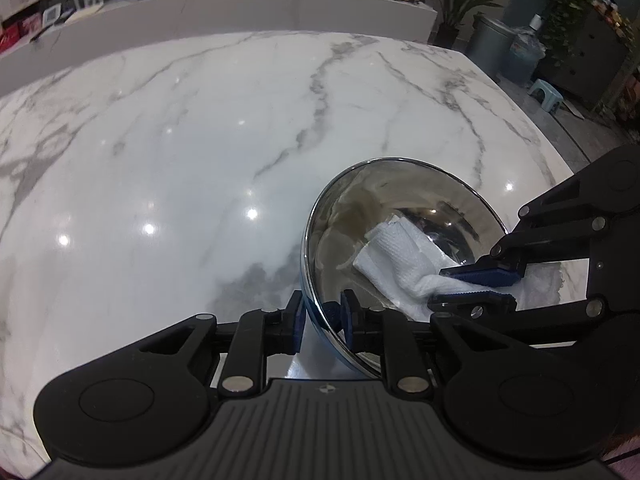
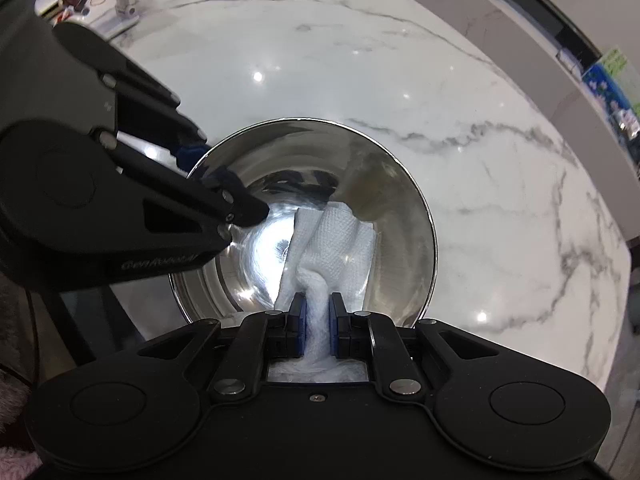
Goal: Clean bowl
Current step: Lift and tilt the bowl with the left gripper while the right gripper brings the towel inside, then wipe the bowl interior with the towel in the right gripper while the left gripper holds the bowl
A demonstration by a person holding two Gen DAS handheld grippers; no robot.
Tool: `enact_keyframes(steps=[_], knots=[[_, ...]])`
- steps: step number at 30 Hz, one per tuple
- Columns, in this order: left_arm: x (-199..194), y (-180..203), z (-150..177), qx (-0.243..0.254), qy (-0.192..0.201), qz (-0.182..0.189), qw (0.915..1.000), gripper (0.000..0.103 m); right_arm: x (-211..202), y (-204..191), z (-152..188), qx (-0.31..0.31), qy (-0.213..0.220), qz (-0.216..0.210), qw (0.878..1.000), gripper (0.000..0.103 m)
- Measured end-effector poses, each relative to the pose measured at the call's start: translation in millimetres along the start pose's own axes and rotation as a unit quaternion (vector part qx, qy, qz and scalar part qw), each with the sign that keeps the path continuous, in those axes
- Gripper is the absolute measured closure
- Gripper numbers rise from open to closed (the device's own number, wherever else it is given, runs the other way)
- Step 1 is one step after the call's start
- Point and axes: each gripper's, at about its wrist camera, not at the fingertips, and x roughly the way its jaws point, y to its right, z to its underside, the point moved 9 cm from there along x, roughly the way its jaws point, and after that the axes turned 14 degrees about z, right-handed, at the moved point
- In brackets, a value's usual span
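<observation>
Marble counter (image 1: 180,140): broad bare expanse to its far edge. Obstructions: steel bowl (image 2: 384,184) near the front edge, tilted; left gripper (image 1: 322,314) astride its rim; right gripper (image 2: 318,312) with paper towel (image 2: 340,236) filling its hollow. Phone stand (image 2: 124,12) at far corner.

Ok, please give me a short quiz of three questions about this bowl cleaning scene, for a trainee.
1. True or false: the right gripper is shut on the white paper towel.
2. What straddles the rim of the steel bowl? A) left gripper B) right gripper C) nothing
3. Fill in: the bowl stands on a white ___ table.

Key: 1 true; 2 A; 3 marble.
</observation>
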Motion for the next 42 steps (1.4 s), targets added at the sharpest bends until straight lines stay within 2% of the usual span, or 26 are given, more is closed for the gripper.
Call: enact_keyframes(steps=[3,4,8,10,12,17,22,26,28,32,34,38,42], knots=[[-3,-3,4,-0.014,-0.004,-0.009,0.9998,0.063,2,2,-4,0.011,-0.005,-0.012,1.000,0.093],[-5,-1,8,-0.027,-0.005,0.001,0.9996,0.061,2,3,-4,0.014,-0.006,-0.015,1.000,0.093],[-9,-2,11,-0.051,-0.005,0.014,0.9986,0.060,3,5,-4,0.019,-0.006,-0.020,1.000,0.094],[-10,-2,9,-0.050,-0.004,0.019,0.9985,0.065,4,5,-6,0.016,-0.007,-0.017,1.000,0.094],[-10,-1,6,-0.040,0.000,0.026,0.9989,0.075,3,5,-6,0.010,-0.007,-0.014,1.000,0.094],[-6,1,0,-0.014,-0.004,0.012,0.9998,0.084,5,0,-7,0.016,-0.018,-0.025,0.999,0.094],[-2,2,-3,-0.001,-0.009,0.003,1.0000,0.090,6,2,-7,0.040,-0.041,-0.073,0.996,0.094],[-1,2,-3,0.003,-0.011,0.003,0.9999,0.092,8,-4,-12,0.063,-0.055,-0.146,0.986,0.093],[-2,2,-3,0.004,-0.011,0.003,0.9999,0.092,8,-7,-12,0.055,-0.060,-0.162,0.983,0.093],[-2,2,-2,0.010,-0.013,0.003,0.9999,0.092,5,-12,-15,0.002,-0.067,-0.150,0.986,0.094],[-2,2,-2,0.013,-0.013,0.003,0.9998,0.092,5,-15,-16,-0.044,-0.067,-0.124,0.989,0.094],[-3,2,-2,0.013,-0.014,0.005,0.9998,0.092,5,-18,-17,-0.153,-0.052,-0.031,0.986,0.094],[-3,1,-1,0.007,-0.016,0.007,0.9998,0.090,6,-19,-19,-0.166,-0.050,-0.021,0.985,0.094]])
